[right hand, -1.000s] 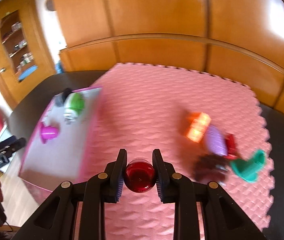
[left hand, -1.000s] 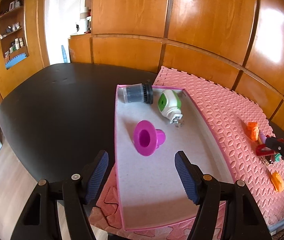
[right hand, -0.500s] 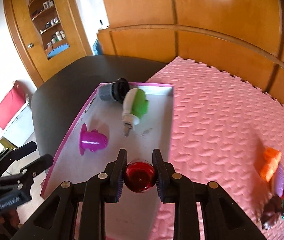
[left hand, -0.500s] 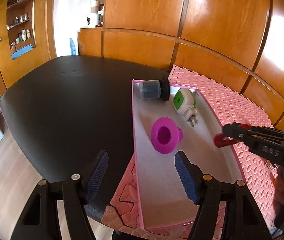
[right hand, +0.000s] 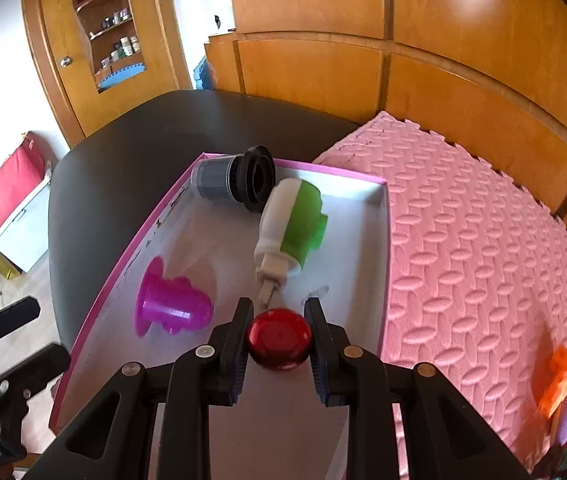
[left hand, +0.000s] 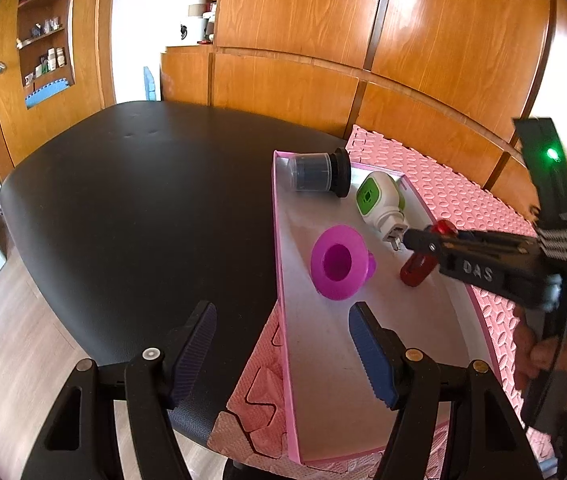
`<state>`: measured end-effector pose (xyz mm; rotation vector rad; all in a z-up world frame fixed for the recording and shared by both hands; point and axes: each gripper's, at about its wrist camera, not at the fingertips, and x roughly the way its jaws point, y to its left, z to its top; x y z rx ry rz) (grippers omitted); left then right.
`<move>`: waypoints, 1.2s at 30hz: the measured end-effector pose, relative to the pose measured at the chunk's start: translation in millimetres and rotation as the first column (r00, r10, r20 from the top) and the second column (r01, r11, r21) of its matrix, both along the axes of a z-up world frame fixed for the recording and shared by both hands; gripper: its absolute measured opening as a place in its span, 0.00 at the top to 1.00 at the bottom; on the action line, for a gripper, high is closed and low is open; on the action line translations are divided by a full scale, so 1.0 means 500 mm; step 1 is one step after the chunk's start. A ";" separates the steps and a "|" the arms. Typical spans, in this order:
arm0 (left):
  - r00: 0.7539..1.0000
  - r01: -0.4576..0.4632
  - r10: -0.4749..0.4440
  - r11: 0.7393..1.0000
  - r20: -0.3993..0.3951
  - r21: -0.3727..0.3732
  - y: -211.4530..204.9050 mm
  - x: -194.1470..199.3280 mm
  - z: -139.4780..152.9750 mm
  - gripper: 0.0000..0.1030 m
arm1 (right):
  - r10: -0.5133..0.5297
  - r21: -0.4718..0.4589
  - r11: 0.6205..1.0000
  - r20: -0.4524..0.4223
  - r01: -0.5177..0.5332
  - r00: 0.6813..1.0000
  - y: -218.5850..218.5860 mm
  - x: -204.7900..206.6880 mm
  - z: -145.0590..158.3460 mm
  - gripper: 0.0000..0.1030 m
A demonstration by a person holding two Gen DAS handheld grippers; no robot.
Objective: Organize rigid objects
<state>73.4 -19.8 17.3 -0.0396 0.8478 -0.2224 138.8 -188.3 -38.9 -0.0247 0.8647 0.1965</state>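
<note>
Red cap (right hand: 278, 338) sits pinched in my right claw (right hand: 279, 330), low over the pink tray (right hand: 383, 216) beside the green-and-white plug (right hand: 293, 232). Placing step, I judge: next, lower and release. My left claw (left hand: 283, 344) hangs open, empty.

Pink-rimmed tray (right hand: 383, 216) holds magenta funnel (right hand: 171, 308), green-white plug (right hand: 291, 232).

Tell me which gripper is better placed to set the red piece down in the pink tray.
Right. The right gripper is shut on the red piece over the pink tray, beside the magenta funnel. The left gripper hangs open and empty at the tray's near end.
</note>
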 end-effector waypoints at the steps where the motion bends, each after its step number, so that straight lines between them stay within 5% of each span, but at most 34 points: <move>1: 1.000 0.000 0.000 1.000 0.001 0.000 0.000 0.000 0.001 0.32 | -0.002 0.004 1.000 -0.012 0.002 1.000 -0.001 0.008 -0.002 0.75; 6: 1.000 -0.009 0.009 1.000 0.000 -0.006 0.007 0.006 0.003 0.32 | -0.008 0.009 1.000 -0.034 0.009 0.999 -0.002 0.001 -0.003 0.75; 14: 1.000 -0.009 0.009 1.000 -0.009 -0.015 0.009 0.008 -0.001 0.32 | 0.093 0.067 0.995 -0.210 -0.080 0.973 0.009 -0.023 -0.003 0.75; 36: 1.000 -0.012 0.012 1.000 -0.009 0.000 0.005 0.008 -0.006 0.28 | -0.064 0.011 0.998 -0.146 0.066 0.987 -0.033 0.045 -0.053 0.69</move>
